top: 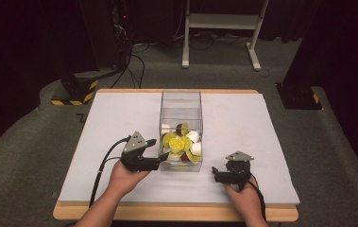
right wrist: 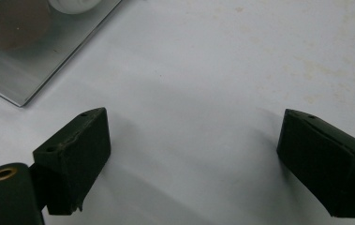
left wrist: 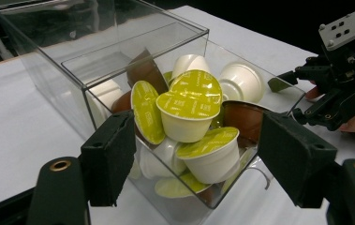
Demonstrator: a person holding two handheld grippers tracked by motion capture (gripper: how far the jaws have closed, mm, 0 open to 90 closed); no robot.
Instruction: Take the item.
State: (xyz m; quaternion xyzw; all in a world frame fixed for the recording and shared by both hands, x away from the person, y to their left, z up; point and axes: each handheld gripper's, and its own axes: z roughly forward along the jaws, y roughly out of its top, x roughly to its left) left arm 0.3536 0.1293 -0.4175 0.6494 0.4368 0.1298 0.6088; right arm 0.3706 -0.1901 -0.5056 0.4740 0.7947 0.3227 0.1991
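Near the table's front edge, my right gripper (top: 220, 173) hovers over bare white tabletop (top: 261, 127), jaws spread wide and holding nothing, open room all round it. My left gripper (top: 157, 149) is spread too, one jaw at each side of the near corner of the clear box (top: 181, 101). Inside the box, coffee capsules (left wrist: 191, 112) lie heaped at its near end.

No readable text anywhere: the yellow-green capsule lids (left wrist: 195, 93) in the clear box (left wrist: 48, 56) carry faint repeated print, too small and blurred to make out any word or brand.
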